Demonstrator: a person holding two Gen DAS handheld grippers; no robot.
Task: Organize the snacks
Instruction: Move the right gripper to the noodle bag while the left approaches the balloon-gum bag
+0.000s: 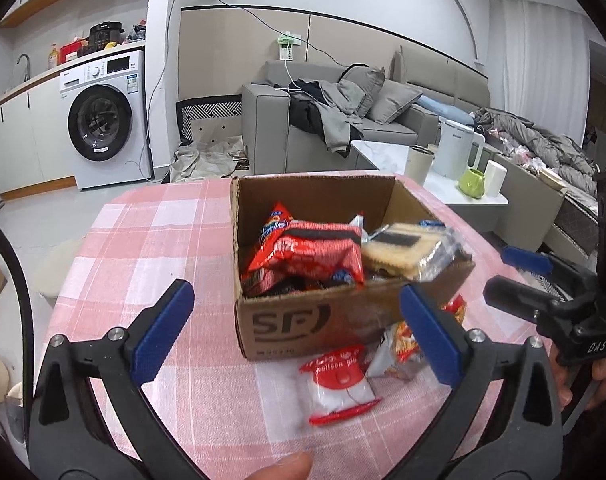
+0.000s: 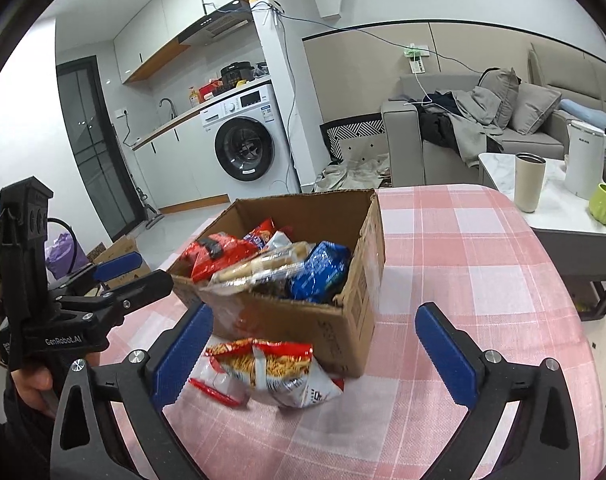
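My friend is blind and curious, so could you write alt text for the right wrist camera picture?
An open cardboard box full of snack packets sits on a pink checked tablecloth, with a noodle-snack bag lying on the cloth before it. The right gripper frames them, blue fingers wide open and empty. Behind are a washing machine and sofa.

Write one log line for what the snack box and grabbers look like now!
left gripper open | right gripper open | box holds snacks | two packets outside

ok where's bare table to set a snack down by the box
Free: the checked cloth left of the cardboard box, and the wide stretch to its right. Crowded: just in front of the box, where the red-and-white packet and noodle snack bag lie.
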